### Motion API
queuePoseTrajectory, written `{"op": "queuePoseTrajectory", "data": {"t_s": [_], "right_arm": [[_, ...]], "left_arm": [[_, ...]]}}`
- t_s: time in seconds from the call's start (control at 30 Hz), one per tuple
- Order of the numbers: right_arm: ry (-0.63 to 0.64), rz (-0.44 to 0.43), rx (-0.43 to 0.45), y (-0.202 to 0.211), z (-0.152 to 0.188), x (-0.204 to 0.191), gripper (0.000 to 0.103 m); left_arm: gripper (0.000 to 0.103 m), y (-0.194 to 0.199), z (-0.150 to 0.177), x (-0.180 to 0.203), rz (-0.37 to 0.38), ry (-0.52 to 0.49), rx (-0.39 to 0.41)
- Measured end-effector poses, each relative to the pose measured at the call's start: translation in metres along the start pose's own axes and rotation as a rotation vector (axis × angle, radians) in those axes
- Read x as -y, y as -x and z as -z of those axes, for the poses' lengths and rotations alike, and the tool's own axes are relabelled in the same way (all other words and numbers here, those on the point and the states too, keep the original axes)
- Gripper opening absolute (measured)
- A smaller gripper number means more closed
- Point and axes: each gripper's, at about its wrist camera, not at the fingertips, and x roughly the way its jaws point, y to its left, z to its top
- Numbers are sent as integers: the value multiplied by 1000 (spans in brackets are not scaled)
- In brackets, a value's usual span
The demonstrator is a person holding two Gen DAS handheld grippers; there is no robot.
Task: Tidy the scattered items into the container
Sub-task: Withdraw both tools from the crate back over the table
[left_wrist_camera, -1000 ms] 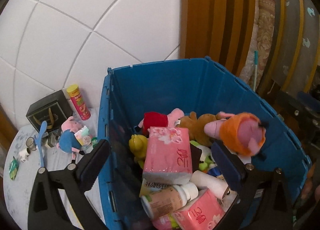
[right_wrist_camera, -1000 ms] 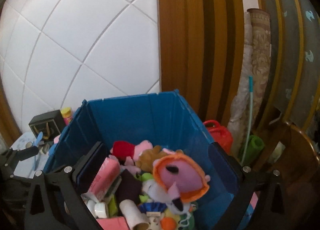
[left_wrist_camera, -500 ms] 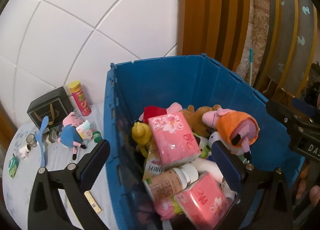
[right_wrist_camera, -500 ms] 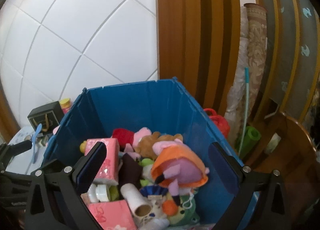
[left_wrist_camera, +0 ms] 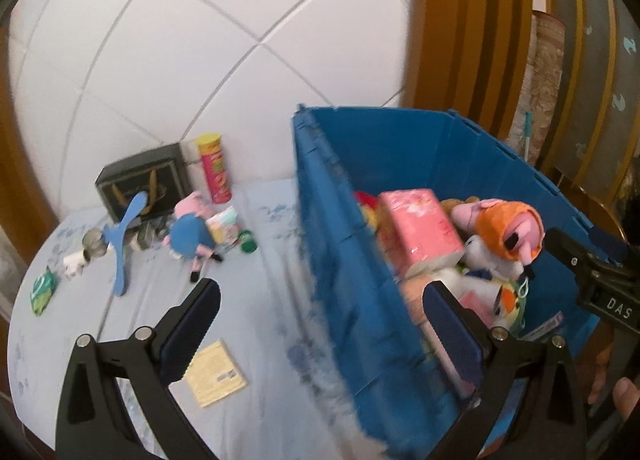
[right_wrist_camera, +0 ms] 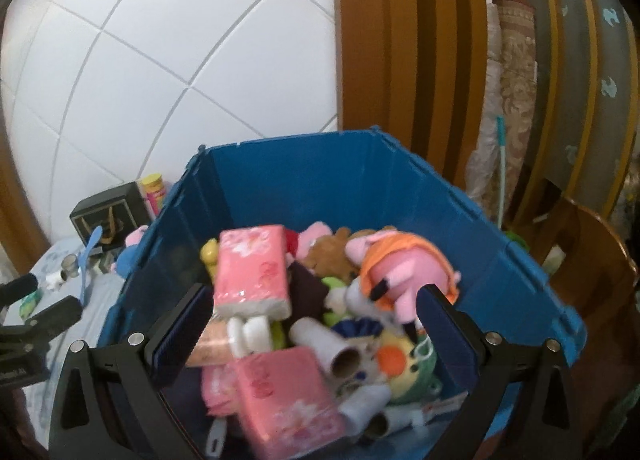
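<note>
The left gripper (left_wrist_camera: 318,324), spread and empty, is nearer the table's toys: the blue pig doll (left_wrist_camera: 191,234) lies far-left of it, outside the bin (left_wrist_camera: 348,244).

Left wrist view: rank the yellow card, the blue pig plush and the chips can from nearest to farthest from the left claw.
1. Yellow card, flat on the cloth just ahead of the left claw.
2. Blue pig plush, mid-table, left.
3. Chips can, upright by the wall.
</note>
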Motion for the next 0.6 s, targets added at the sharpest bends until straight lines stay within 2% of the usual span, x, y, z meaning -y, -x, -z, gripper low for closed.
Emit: {"op": "queuePoseTrajectory", "data": {"t_s": [0.23, 0.4, 0.6], "right_arm": [[6, -44, 24, 28, 24, -68, 103], [27, -97, 56, 47, 38, -137, 103], [44, -185, 74, 58, 68, -226, 103]], "left_arm": [[103, 31, 40, -83, -37, 37, 4], [103, 46, 72, -155, -73, 66, -18], [103, 45, 119, -243, -137, 117, -70]]}}
